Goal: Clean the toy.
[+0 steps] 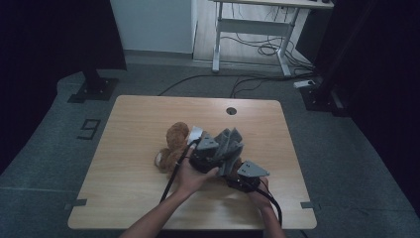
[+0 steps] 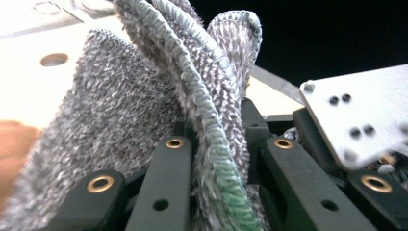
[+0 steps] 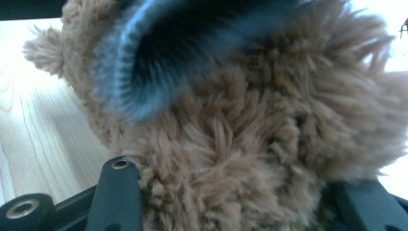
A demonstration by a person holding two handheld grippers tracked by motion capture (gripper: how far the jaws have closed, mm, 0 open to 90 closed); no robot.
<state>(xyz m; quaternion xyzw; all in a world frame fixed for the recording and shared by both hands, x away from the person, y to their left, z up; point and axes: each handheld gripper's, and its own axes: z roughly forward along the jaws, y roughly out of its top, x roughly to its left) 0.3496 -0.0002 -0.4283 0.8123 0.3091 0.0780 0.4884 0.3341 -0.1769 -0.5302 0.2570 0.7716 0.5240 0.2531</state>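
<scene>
**Grey cloth and brown teddy bear held over the table**

High view: the left claw (image 1: 218, 148) lifts a grey cloth (image 1: 229, 144) above the brown teddy bear (image 1: 174, 146) on the table (image 1: 129, 148); the right claw (image 1: 242, 179) sits just beside.

Left gripper view: the jaws are clenched on the cloth's (image 2: 144, 106) green-edged hem.

Right gripper view: the bear's fur (image 3: 250, 159) sits between the jaws; whether they grip it I cannot tell.
</scene>
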